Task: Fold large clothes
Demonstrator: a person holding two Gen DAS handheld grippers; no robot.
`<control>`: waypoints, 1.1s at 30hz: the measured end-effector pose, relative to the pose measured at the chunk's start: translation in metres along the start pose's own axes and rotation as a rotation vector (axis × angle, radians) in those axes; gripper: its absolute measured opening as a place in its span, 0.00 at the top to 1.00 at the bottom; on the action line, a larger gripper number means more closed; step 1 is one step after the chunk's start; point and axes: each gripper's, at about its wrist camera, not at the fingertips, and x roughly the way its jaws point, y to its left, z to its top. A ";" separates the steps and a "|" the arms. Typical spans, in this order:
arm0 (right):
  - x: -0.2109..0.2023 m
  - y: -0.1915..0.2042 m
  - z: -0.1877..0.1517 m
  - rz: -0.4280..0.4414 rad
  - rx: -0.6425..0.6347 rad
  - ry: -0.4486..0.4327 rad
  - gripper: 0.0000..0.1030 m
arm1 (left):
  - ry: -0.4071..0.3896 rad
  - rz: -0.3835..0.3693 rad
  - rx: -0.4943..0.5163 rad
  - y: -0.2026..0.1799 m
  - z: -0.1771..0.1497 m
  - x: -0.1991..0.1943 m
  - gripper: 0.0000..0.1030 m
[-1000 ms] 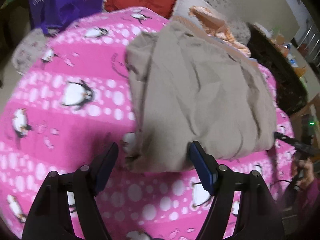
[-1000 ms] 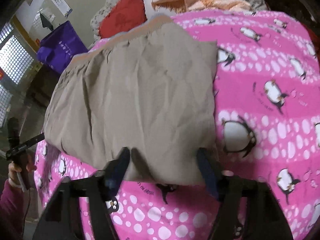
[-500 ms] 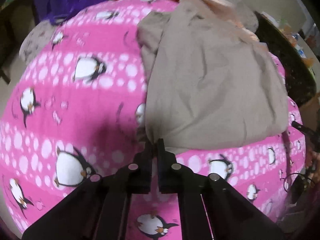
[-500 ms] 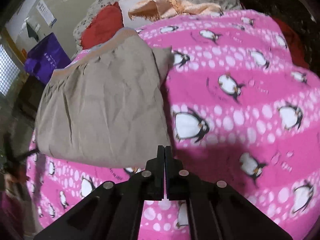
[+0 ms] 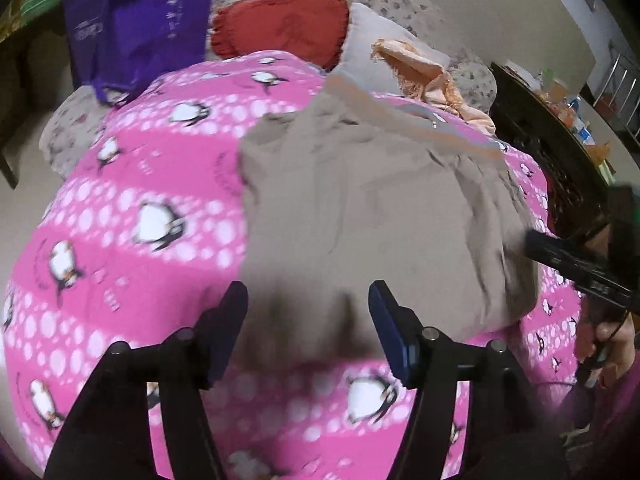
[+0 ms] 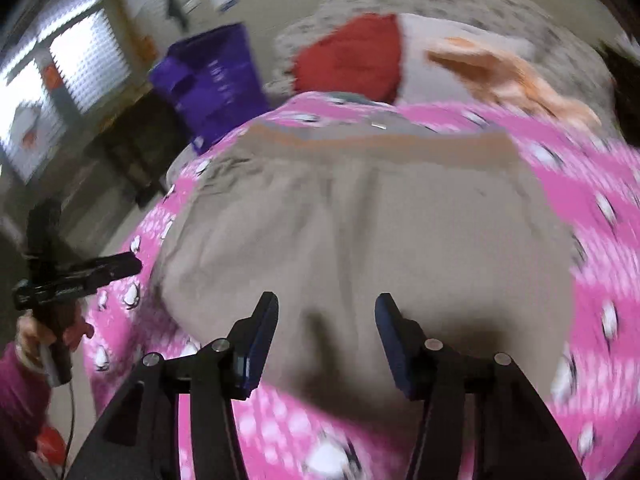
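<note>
**Folded garment released on the penguin blanket**

While both pairs of jaws are opening, nothing is gripped by either. The beige garment is laid folded on the pink penguin blanket, its orange-trimmed waistband turned toward the red cushion and purple bag. The left gripper is held over the garment's near edge, pads apart and clear of the cloth. The right gripper is likewise held above that edge, though this view is blurred.

place: bedroom | signs: penguin blanket, red cushion, bedding
</note>
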 end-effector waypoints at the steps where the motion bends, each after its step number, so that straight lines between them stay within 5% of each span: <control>1: 0.012 0.010 0.009 -0.014 -0.036 0.004 0.52 | 0.002 0.011 0.007 -0.004 0.003 0.007 0.37; 5: 0.058 0.021 0.039 -0.135 -0.088 0.032 0.56 | 0.053 0.066 0.012 -0.009 0.005 0.044 0.37; 9: 0.105 -0.013 0.046 -0.243 0.027 0.132 0.56 | 0.074 0.096 -0.027 -0.004 0.004 0.062 0.29; 15: 0.102 -0.004 0.042 -0.261 -0.051 0.139 0.54 | 0.075 0.106 -0.019 -0.006 0.000 0.059 0.29; 20: 0.068 0.011 0.047 -0.203 -0.063 0.035 0.54 | 0.079 0.096 -0.043 -0.005 0.002 0.059 0.28; 23: 0.071 0.015 0.062 -0.254 -0.075 0.013 0.55 | 0.078 0.099 -0.050 -0.006 0.001 0.058 0.28; 33: 0.121 -0.017 0.083 -0.301 0.039 0.104 0.53 | 0.086 0.100 -0.048 -0.006 0.002 0.061 0.25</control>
